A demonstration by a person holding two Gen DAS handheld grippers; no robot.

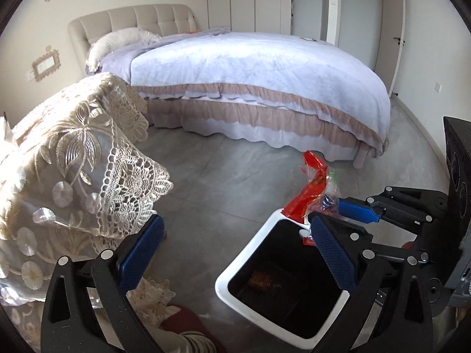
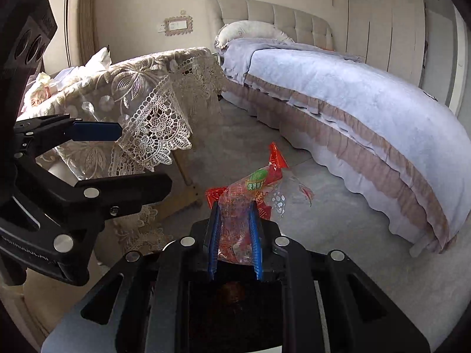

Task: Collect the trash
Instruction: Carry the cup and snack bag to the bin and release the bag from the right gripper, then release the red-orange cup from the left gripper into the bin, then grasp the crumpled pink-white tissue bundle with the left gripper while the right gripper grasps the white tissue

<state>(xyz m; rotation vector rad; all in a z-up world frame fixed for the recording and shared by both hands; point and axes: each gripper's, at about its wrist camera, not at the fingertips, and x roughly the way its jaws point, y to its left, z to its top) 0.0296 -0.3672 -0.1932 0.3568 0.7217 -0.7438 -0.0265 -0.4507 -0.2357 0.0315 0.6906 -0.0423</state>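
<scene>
My right gripper (image 2: 234, 211) is shut on a crumpled red and clear plastic wrapper (image 2: 253, 185) and holds it over the far rim of the trash bin. In the left wrist view the right gripper (image 1: 338, 209) comes in from the right with the wrapper (image 1: 312, 188) sticking up. The white trash bin (image 1: 235, 270) has a black liner, stands on the floor, and holds some brown trash at the bottom. My left gripper (image 1: 235, 250) is open and empty, its blue pads (image 1: 141, 253) spread on either side of the bin. It also shows at the left of the right wrist view (image 2: 123, 158).
A table with a lace cloth (image 1: 73, 161) stands close on the left. A bed with a lavender cover (image 1: 250, 73) fills the back. Grey floor (image 1: 220, 176) lies between them. A person's foot in a red slipper (image 1: 182, 323) is beside the bin.
</scene>
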